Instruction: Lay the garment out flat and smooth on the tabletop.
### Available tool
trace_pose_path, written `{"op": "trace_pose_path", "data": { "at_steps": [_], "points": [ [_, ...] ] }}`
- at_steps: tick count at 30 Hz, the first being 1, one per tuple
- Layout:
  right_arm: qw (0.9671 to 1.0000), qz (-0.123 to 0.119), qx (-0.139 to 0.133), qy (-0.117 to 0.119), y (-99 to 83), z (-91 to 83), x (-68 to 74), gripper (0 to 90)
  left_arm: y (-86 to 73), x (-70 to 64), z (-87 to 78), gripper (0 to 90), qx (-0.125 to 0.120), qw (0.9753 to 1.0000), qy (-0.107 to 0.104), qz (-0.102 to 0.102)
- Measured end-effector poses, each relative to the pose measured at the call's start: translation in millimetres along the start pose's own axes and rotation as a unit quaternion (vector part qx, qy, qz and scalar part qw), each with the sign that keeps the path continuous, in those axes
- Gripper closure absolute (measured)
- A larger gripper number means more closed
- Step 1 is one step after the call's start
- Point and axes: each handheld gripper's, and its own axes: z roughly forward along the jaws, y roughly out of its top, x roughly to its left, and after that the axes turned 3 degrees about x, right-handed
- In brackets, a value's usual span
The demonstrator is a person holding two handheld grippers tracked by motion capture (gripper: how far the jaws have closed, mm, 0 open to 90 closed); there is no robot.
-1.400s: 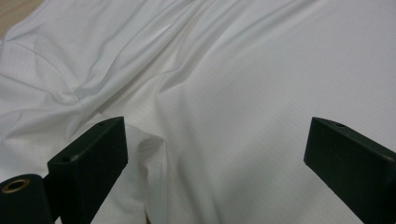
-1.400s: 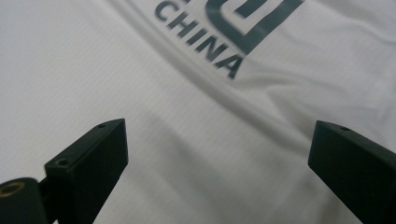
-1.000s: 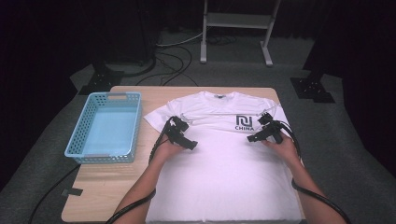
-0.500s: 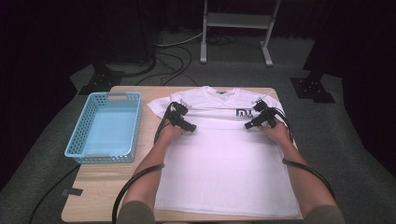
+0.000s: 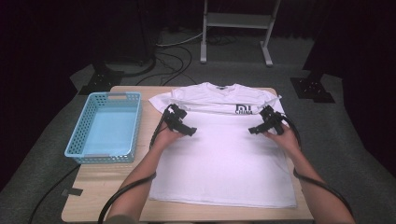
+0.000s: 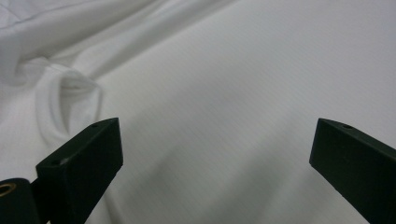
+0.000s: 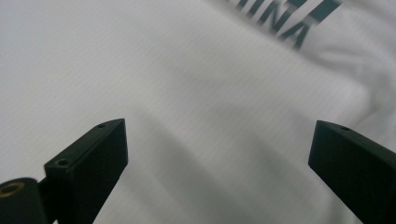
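The dark print (image 5: 243, 109) on the white T-shirt (image 5: 224, 158) is partly hidden: a fold runs across the chest and covers its upper part, and in the right gripper view the lettering (image 7: 292, 18) is cut off by the top edge and blurred. Whether either gripper actually touches the cloth is hard to judge from above; they appear to sit just over it.

The shirt lies on a light wooden table (image 5: 112, 186), filling most of it, in a dark room with a grey floor, cables and a white metal stand (image 5: 236, 25) beyond the table's far edge. A blue plastic basket (image 5: 79, 135) sits on the table just left of the shirt.

The shirt's long axis runs from the person toward the far edge, collar away, hem nearest the person.

The left gripper (image 5: 183, 126) is over the shirt's left chest, jaws wide apart with plain cloth and a rumpled fold (image 6: 70, 98) between and ahead of them. The right gripper (image 5: 264, 126) is over the right chest beside the print, its 2 jaws likewise spread, holding nothing.
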Motion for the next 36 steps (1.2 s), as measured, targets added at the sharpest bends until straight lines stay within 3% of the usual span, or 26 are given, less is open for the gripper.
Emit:
{"op": "trace_pose_path", "data": {
  "at_steps": [6, 9, 10, 11, 19, 28, 36],
  "points": [
    [0.9998, -0.012, -0.001, 0.015, -56.9, -19.8, 43.6, 5.2, -45.7, -43.7, -26.2, 1.8, 0.028, 0.9992, -0.017, 0.025],
    [0.9997, -0.022, 0.008, 0.012, -75.3, -22.1, 62.3, 5.3, -66.7, -58.0, -32.6, 1.8, 0.035, 0.9989, -0.023, 0.023],
    [0.9996, -0.024, 0.01, 0.013, -79.9, -22.4, 66.9, 5.3, -73.0, -61.0, -34.8, 1.7, 0.028, 0.999, -0.032, 0.011],
    [0.9996, -0.026, 0.008, 0.011, -83.7, -22.9, 71.1, 5.3, -77.8, -63.9, -37.7, 1.6, 0.022, 0.9993, -0.027, 0.01],
    [0.9995, -0.026, 0.0, 0.015, -107.0, -34.2, 89.1, 4.6, -100.9, -82.1, -59.5, 1.7, 0.032, 0.999, -0.031, 0.01],
    [0.9994, -0.024, -0.016, 0.016, -130.6, -44.7, 103.5, 3.9, -112.0, -101.4, -72.1, 1.7, 0.047, 0.9976, -0.044, 0.025],
    [0.9992, -0.028, -0.025, 0.017, -145.4, -51.4, 111.5, 3.6, -124.5, -113.5, -81.5, 1.7, 0.034, 0.9975, -0.056, 0.026]
  ]
}}
